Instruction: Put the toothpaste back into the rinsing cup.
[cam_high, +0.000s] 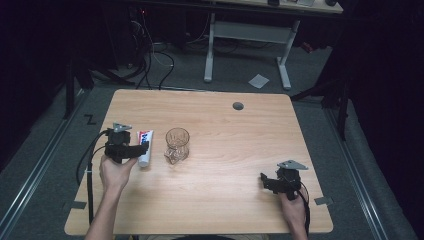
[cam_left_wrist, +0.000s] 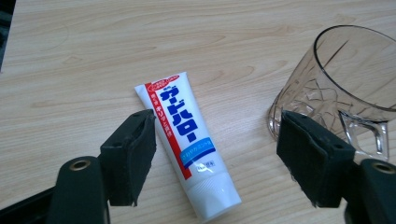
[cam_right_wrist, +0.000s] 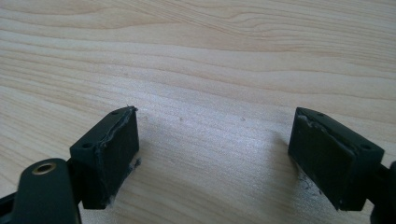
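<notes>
A white toothpaste tube (cam_high: 145, 147) with blue and red print lies flat on the wooden table (cam_high: 235, 150), cap end toward me. My left gripper (cam_high: 135, 149) hovers just over it. In the left gripper view the tube (cam_left_wrist: 187, 140) lies between the spread jaws of the left gripper (cam_left_wrist: 217, 123), and neither pad touches it. A clear glass mug (cam_high: 177, 145) stands upright just right of the tube, and its handle (cam_left_wrist: 369, 135) shows beside the right jaw. My right gripper (cam_high: 267, 181) rests low over bare wood near the front right and stands open (cam_right_wrist: 215, 128) with nothing between its pads.
A grey cable grommet (cam_high: 238, 106) sits in the tabletop near the far edge. Beyond the table stand a white desk frame (cam_high: 247, 47), cables on the floor and a sheet of paper (cam_high: 258, 80). Bare wood stretches between the mug and the right gripper.
</notes>
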